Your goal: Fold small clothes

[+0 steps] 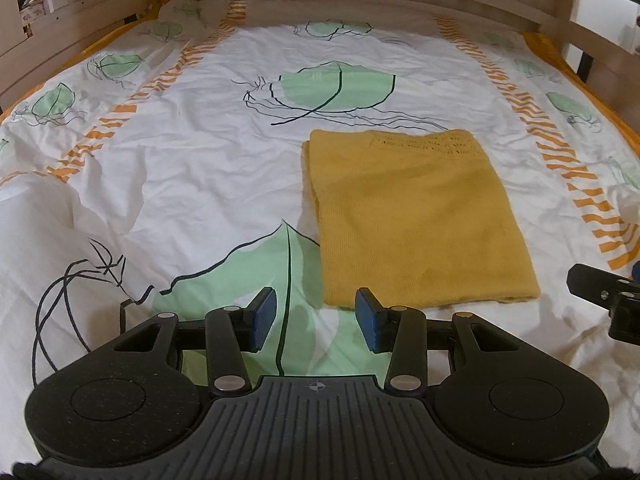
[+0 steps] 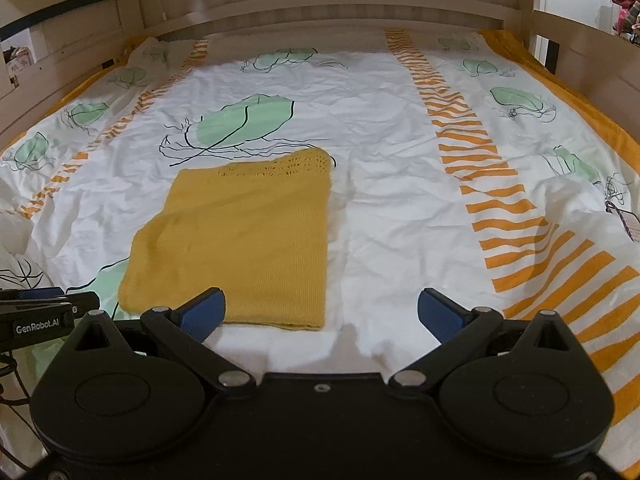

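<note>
Wooden slatted bed frame [image 2: 320, 4] enclosing a white bedsheet printed with green leaves and orange striped bands [image 1: 200, 168]; on that sheet, a mustard-yellow knitted garment folded into a flat rectangle [image 1: 412, 220], lace-patterned edge at the far end, plain hem toward the cameras. Nothing else lying on the sheet within view.

Left black two-finger gripper with blue ribbed pads [image 1: 316, 318]: jaws parted to a moderate gap, empty, only leaf-printed sheet visible between the pads. Right-hand pad [image 1: 370, 320] just in front of the garment's near left corner; contact with the knit not clear from this view. Released, grasping nothing.

Right black two-finger gripper with blue ribbed pads [image 2: 322, 312]: jaws spread wide, empty. Left pad [image 2: 202, 314] overlapping the garment's near hem in the picture, actual touch impossible to confirm; other pad over bare white sheet, well right of the garment's corner. Nothing pinched.

Both tilted downward toward the bed from the near side, side by side, garment ahead of and between them. In the left wrist view, part of the right gripper at the right edge; in the right wrist view, the left gripper at the left edge, bearing a white "GenRobot.AI" label [image 2: 37, 327].
</note>
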A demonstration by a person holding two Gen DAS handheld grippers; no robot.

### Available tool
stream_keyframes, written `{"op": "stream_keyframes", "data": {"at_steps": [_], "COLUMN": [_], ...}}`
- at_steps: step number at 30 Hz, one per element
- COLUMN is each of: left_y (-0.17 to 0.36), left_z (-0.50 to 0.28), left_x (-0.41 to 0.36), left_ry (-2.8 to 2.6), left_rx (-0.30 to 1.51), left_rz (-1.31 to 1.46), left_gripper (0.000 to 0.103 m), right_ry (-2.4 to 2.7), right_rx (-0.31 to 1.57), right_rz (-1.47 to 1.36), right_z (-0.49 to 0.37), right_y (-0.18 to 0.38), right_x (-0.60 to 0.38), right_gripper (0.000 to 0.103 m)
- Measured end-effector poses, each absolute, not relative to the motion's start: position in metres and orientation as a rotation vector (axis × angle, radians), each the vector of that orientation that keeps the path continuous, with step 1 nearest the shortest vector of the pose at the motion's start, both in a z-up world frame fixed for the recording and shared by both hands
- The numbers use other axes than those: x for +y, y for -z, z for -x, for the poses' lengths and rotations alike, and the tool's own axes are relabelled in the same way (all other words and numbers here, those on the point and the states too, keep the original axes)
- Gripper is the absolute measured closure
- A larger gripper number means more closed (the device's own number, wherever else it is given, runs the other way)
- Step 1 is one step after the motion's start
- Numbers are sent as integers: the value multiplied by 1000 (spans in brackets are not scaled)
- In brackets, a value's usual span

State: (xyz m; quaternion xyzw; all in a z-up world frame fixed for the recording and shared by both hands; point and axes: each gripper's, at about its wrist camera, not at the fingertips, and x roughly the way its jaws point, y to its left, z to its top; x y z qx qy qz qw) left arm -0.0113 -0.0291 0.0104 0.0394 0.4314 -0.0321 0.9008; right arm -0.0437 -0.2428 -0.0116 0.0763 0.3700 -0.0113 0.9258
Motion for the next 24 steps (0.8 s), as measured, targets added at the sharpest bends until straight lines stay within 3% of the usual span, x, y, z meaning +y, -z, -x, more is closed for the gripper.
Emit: {"op": "stream_keyframes", "data": {"at_steps": [24], "left_y": [-8], "left_z": [10], "left_x": [-25], "left_ry": [68], "left_rx": [895], "left_rz": [-60], "left_gripper": [61], "right_ry": [12], "right_rx": [777], "right_rz": [-144], "right_z": [39], "right_y": [14], "right_x": [-235], "right_gripper": [1]}}
